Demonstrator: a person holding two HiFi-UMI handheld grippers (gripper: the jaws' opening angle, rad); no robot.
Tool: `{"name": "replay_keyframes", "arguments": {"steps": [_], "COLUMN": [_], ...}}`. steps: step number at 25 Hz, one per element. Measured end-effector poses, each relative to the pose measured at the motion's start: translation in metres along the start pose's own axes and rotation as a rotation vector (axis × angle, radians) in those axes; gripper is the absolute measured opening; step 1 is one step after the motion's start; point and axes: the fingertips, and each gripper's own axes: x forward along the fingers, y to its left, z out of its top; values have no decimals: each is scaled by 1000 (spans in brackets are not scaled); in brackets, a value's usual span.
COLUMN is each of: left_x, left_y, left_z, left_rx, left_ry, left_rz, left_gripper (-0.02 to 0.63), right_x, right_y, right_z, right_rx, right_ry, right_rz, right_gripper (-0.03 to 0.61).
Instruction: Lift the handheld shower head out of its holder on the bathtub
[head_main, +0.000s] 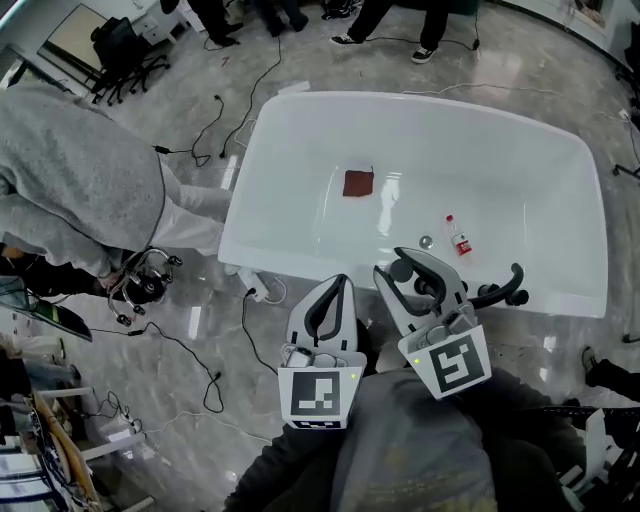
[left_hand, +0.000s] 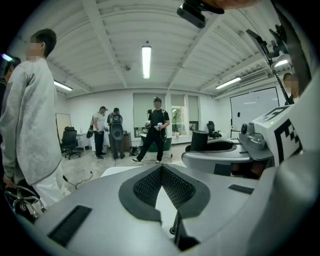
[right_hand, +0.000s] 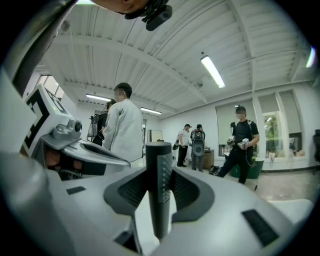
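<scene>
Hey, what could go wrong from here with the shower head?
1. The right gripper pinches the smooth, round shower head on a short stretch only. It may slip or swivel and drop into the bathtub.
2. If it drops, it might hit the small bottle lying in the tub just beyond the gripper.

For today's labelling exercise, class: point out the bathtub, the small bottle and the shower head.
bathtub (head_main: 520, 170), head view, bare inner wall.
small bottle (head_main: 459, 238), head view, its body.
shower head (right_hand: 159, 190), right gripper view, dark shaft between the jaws.
</scene>
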Motion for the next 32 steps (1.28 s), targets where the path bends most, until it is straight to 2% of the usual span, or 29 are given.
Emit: {"name": "replay_keyframes", "arguments": {"steps": [7,11,19,25,32], "left_x": [-17,-27,-57,-73,-81], "left_y": [-20,-19,4,2,-4], "left_z": [-2,-7,7,5,5], "left_rx": [-38,-51,-21,-1,22], "left_ry": [-7,-18,-61,-70,-88], "left_rz": [80,81,29,-32,-70], "left_gripper": [3,3,3,3,3], "right_x": [-17,-20,-28,-45,-53], "right_y": [5,18,44,58,62], "right_z": [5,3,33,35,30], "right_rx": [-25,-39,-42,-50,-37], "right_ry": [-18,-16,-53,-63,-53], "right_rz": [90,101,6,-65,-104], "right_gripper": [140,140,140,140,140]}}
